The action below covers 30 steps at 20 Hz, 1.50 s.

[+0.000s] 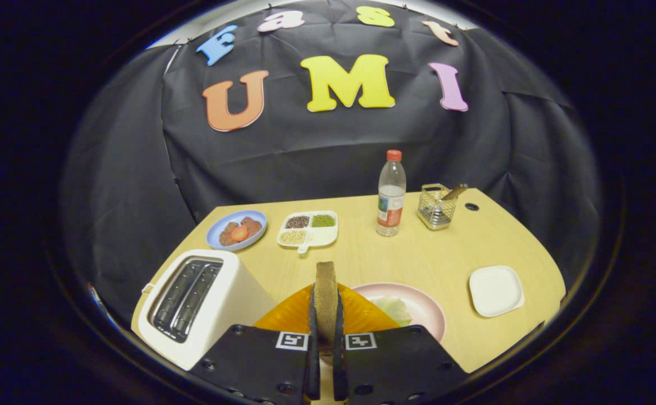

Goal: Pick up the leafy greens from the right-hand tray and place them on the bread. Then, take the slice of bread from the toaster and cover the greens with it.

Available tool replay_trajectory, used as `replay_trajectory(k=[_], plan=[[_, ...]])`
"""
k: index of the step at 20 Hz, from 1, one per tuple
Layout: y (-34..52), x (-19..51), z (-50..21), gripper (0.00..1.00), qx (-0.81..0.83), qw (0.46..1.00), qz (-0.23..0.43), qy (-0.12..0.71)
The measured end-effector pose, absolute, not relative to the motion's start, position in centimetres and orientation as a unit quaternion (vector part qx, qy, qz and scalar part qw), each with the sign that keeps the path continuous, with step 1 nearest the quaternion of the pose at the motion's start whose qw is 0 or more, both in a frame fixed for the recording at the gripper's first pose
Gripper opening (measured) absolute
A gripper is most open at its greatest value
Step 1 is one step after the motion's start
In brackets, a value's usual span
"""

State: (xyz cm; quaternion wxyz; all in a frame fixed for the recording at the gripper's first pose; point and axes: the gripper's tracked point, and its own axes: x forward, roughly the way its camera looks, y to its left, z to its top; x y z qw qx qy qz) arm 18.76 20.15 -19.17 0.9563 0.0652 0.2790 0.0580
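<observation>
- The gripper (326,332) has two flat black fingers pressed against both faces of a slice of bread (326,298); the slice stands upright on edge between them, brown and coarse-grained, with a darker crust along the top.
- Each finger block carries a small square black-and-white marker near its inner edge.
- Just beyond the fingers sits an orange ribbed piece (356,315), glossy and translucent; what it is cannot be told.
- Beside it, touching or overlapping, a round pink plate (423,306) holds pale leafy greens (394,308) with a crinkled surface.
- To the left of the fingers stands a white toaster (204,304), smooth-sided with rounded corners and two dark slots on top.
- The table (362,253) is light wood-grain with a curved far edge.
- Right of the plate lies a white square tray (495,290) with rounded corners.
- Further back, in a row: a blue plate with brown pieces (237,229), a white divided dish of grains (308,228), a clear plastic bottle with a red cap (391,194), and a wire-mesh holder (436,207).
</observation>
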Motion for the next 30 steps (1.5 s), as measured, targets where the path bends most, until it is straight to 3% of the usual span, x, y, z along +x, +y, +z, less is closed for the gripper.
replay_trajectory(k=[18,19,23,27,30], plan=[[12.5,19.6,-27.0,0.13,0.039,0.941,0.017,0.335],[12.5,19.6,-27.5,0.24,0.040,0.940,0.020,0.339],[11.4,19.8,-28.4,0.24,0.037,0.940,0.009,0.340],[10.4,19.2,-28.7,0.59,0.025,0.936,-0.011,0.351],[9.6,18.3,-27.4,0.72,0.013,0.939,-0.020,0.343]])
